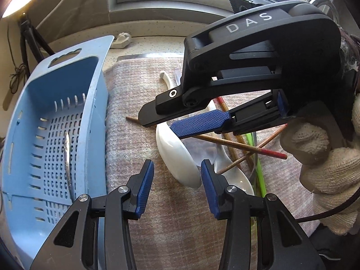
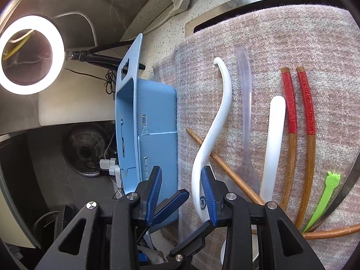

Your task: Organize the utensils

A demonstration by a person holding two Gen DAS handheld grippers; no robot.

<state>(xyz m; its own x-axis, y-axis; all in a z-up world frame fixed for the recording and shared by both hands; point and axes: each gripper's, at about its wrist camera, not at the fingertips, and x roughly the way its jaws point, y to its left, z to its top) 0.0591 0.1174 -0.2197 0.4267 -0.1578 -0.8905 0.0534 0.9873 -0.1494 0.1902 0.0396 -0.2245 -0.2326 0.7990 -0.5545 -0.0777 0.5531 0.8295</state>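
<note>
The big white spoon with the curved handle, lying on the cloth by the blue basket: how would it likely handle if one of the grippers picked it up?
The white spoon looks glossy like glazed ceramic, so probably stiff, slippery and breakable if dropped. Its deep bowl looks bulky against the thin curved handle, so held by the handle it may swing bowl-down. It lies across a chopstick, which could shift.

speckled desk (image 2: 162, 38) carries a pinkish woven cloth (image 2: 292, 45) and, just beside its edge, a blue slotted basket (image 1: 56, 135). on the cloth: two white ceramic spoons (image 2: 216, 117), a clear plastic spoon (image 2: 246, 103), red-banded wooden chopsticks (image 2: 290, 112), a green pick (image 2: 324, 200), partly overlapping. small white item (image 2: 180, 2) on desk near wall.
</note>
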